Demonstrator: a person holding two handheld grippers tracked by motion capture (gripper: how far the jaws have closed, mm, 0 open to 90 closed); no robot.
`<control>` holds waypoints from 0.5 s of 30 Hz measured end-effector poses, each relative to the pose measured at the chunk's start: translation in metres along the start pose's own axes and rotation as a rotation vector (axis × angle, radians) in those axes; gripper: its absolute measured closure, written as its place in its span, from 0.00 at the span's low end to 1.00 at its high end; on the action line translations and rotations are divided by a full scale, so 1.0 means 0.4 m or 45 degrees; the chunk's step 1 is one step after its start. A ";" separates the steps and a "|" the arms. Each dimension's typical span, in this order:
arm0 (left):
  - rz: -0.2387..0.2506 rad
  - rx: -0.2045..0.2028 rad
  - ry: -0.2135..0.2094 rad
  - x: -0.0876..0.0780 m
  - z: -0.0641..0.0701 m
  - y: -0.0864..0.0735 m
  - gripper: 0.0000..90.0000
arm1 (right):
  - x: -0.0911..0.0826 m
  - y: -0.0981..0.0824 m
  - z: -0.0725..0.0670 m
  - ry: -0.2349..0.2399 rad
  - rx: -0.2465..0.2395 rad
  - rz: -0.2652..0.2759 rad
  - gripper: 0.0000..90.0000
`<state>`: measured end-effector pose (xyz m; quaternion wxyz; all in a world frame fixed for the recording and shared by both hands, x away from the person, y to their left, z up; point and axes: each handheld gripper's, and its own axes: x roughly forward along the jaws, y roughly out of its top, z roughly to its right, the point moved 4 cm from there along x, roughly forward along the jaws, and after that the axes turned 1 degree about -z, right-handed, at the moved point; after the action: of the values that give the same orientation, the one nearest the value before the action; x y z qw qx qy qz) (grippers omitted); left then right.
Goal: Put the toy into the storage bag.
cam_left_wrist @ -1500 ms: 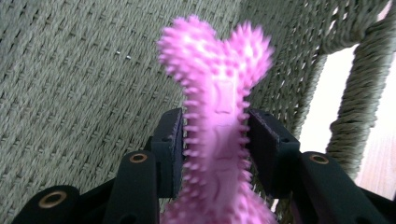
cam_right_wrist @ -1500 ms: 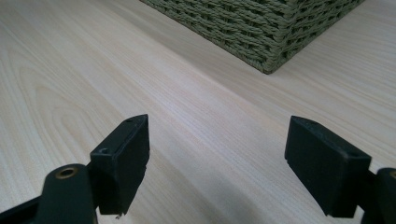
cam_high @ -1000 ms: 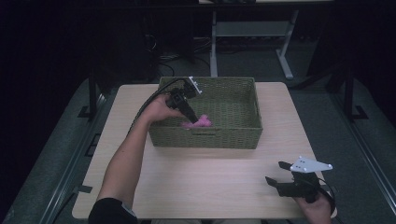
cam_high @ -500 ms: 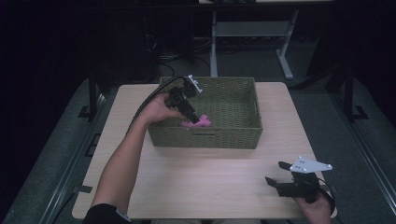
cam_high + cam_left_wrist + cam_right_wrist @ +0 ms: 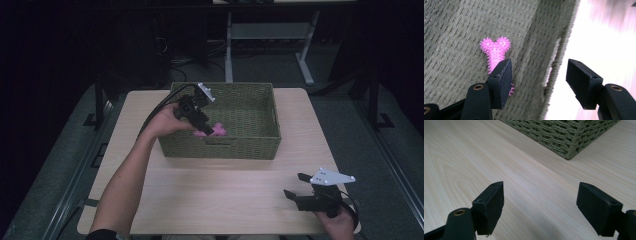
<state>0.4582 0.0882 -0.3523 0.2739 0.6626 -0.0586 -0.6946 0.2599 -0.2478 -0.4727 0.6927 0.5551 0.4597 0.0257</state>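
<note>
High view: pink spiky toy [image 5: 217,131] lies in woven basket [image 5: 260,148] beneath wide-open, empty left tool [image 5: 207,128].

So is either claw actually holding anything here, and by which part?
Nothing is held. The left claw is open above the pink spiky toy in the basket; the right claw is open over the table.

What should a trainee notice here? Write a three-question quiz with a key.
1. True or false: the pink spiky toy lies inside the woven basket.
2. How do the left gripper's jaws stand? A) open, toy not between them B) shut on the toy
3. Fill in: the right gripper is over the bare ____.

Key: 1 true; 2 A; 3 table.
</note>
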 end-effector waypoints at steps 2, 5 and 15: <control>0.004 0.002 0.008 -0.003 0.005 -0.007 0.40 | 0.001 0.000 0.000 0.000 0.001 -0.001 0.24; -0.006 -0.002 0.016 -0.008 0.015 -0.014 0.39 | 0.002 0.000 0.000 -0.001 0.002 -0.002 0.24; 0.030 0.034 0.014 -0.024 0.051 -0.013 0.37 | 0.003 -0.001 0.003 -0.002 0.008 -0.004 0.24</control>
<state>0.4370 0.0913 -0.3439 0.2736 0.6693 -0.0742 -0.6868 0.2612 -0.2484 -0.4738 0.6914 0.5565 0.4602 0.0228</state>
